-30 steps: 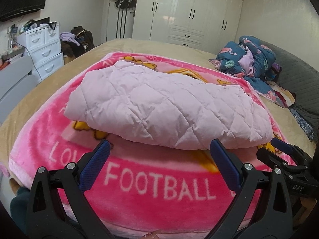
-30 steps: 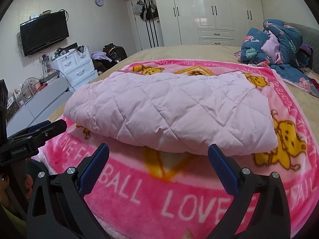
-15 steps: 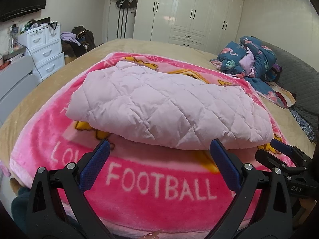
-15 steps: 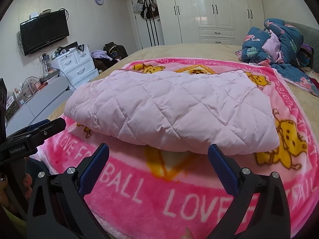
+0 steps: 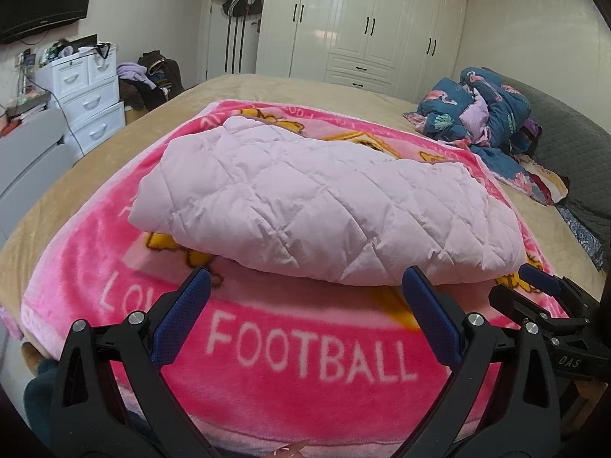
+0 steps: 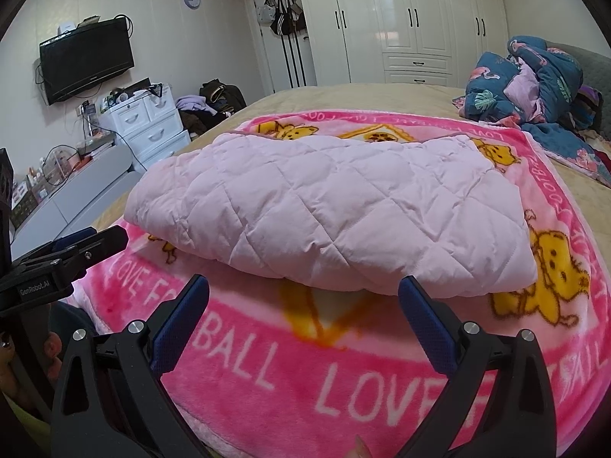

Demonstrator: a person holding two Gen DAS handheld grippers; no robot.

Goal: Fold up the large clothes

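Note:
A pale pink quilted garment (image 5: 324, 206) lies folded into a thick rectangle on a bright pink blanket (image 5: 305, 351) with white lettering; it also shows in the right wrist view (image 6: 336, 213). My left gripper (image 5: 305, 286) is open and empty, held over the blanket just short of the garment's near edge. My right gripper (image 6: 305, 294) is open and empty too, at the same near edge, further right. Each gripper shows at the edge of the other's view: the right one (image 5: 542, 286), the left one (image 6: 88, 240).
The blanket lies on a beige bed (image 5: 76, 175). A heap of blue patterned bedding (image 5: 481, 110) sits at the far right. White drawers (image 5: 88, 99) and a grey bench stand left of the bed. White wardrobes (image 5: 366, 23) line the back wall.
Both grippers have drifted slightly; the view has shifted a little. The garment has not moved and both grippers stay open.

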